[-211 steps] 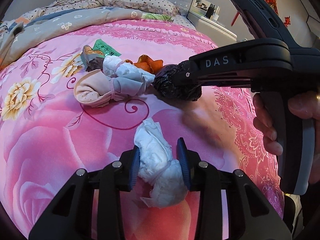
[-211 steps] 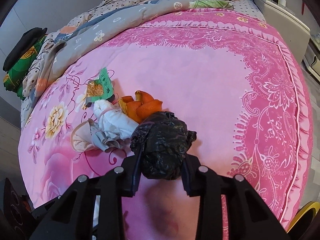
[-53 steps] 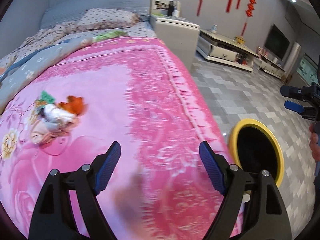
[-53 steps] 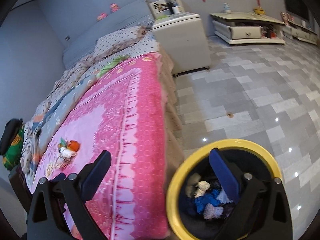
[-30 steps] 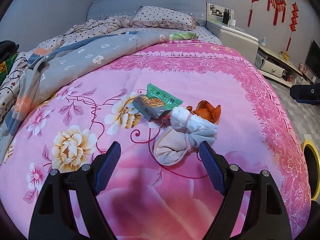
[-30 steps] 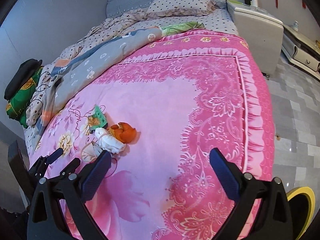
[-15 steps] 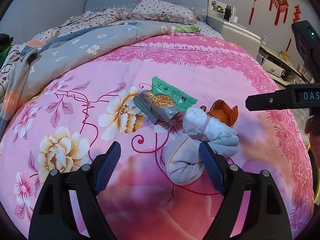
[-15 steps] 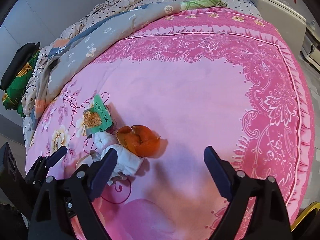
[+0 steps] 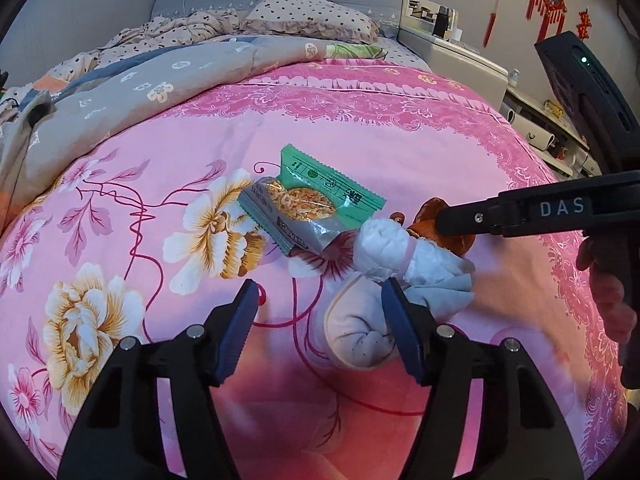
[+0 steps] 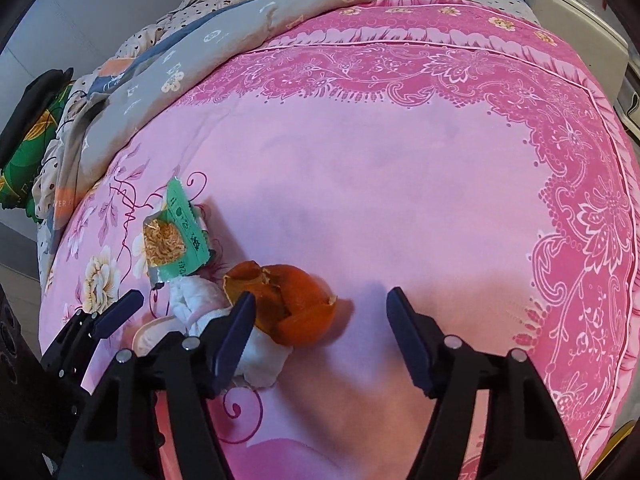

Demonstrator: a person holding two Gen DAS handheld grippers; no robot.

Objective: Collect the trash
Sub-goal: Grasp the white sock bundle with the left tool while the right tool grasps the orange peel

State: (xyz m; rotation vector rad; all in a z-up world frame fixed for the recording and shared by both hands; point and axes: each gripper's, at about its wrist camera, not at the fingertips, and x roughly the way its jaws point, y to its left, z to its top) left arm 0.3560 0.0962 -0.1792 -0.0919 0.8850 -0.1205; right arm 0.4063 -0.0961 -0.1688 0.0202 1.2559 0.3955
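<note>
A small heap of trash lies on the pink bedspread. It holds a green snack packet, a rolled white and cream cloth bundle and an orange peel. My left gripper is open and empty, low over the bed, with its right finger against the bundle. My right gripper is open and empty, with the peel just inside its left finger. The right gripper also shows from the side in the left wrist view, its tip over the peel. The packet and bundle also show in the right wrist view.
A grey patterned quilt and a dotted pillow lie at the head of the bed. A bedside cabinet stands at the right. A yellow bin rim peeks in at the lower right beyond the bed edge.
Both grippers have come closer and lower to the heap. The left gripper's fingers have narrowed somewhat. The right gripper's tip now reaches the orange peel.
</note>
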